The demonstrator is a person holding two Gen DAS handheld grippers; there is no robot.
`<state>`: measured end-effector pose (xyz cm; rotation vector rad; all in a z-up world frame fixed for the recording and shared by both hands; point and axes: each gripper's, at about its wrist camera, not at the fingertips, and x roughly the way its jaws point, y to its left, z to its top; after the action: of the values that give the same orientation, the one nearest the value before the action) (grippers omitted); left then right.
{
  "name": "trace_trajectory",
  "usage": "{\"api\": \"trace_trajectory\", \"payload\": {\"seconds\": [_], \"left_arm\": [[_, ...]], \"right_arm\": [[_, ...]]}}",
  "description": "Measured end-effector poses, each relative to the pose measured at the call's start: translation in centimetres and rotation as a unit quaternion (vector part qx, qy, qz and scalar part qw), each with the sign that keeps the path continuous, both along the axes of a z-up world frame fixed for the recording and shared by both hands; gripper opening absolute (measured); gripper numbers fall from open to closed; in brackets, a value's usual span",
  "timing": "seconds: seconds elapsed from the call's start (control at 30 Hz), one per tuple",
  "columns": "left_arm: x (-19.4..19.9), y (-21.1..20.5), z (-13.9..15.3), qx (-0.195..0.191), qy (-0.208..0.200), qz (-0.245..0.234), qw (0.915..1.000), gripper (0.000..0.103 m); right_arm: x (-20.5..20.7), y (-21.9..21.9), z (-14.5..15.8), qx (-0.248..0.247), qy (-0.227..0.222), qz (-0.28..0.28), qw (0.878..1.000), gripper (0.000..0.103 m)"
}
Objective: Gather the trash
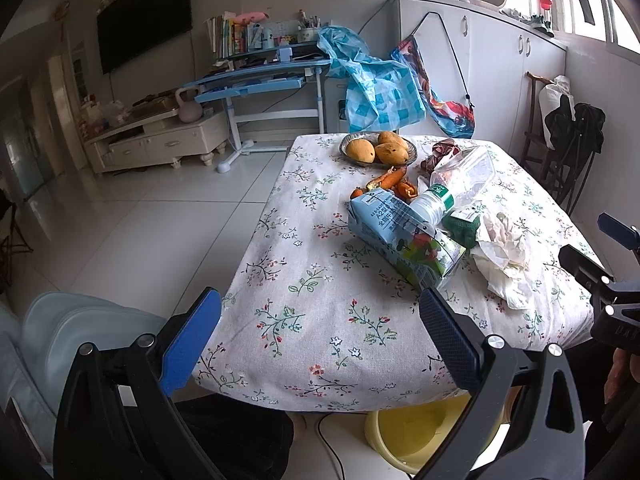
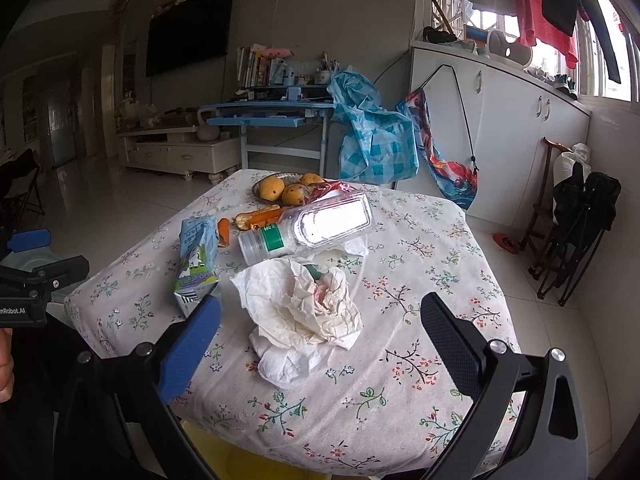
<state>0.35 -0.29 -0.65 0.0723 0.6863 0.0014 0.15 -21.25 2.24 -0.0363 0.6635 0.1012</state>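
Floral cloth covers the tabletop [image 2: 420, 280], and the trash lies in a loose cluster along its middle. Farthest left is the blue milk carton [image 2: 196, 256], lying on its side; its long axis runs from the near-left edge toward the far edge, gabled top pointing away in the right wrist view. Just behind its far end lie orange carrot scraps [image 2: 256, 218]. Next comes the clear plastic bottle [image 2: 312, 226] with a green label, also on its side, its long axis running across the tabletop and tilting away to the right, its capped neck pointing left toward the carton. In front of it sits the crumpled white tissue [image 2: 308, 312], nearest the front edge, partly covering a green sponge [image 1: 464, 226]. At the far edge stands a dish of yellow fruit [image 1: 378, 148].

The left gripper [image 1: 320, 320] hovers over the near-left corner, jaws wide apart and holding nothing. The right gripper [image 2: 320, 320] hangs above the front edge with the tissue between its fingers' line of sight, jaws likewise spread and empty. A yellow basin [image 1: 416, 436] sits under the front edge.
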Motion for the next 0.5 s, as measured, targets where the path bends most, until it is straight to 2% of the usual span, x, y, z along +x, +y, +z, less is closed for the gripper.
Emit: {"api": "trace_trajectory", "payload": {"seconds": [0.5], "left_arm": [[-0.02, 0.08, -0.11, 0.000, 0.003, 0.002, 1.0000, 0.096]], "right_arm": [[0.10, 0.07, -0.29, 0.001, 0.008, 0.005, 1.000, 0.096]]}}
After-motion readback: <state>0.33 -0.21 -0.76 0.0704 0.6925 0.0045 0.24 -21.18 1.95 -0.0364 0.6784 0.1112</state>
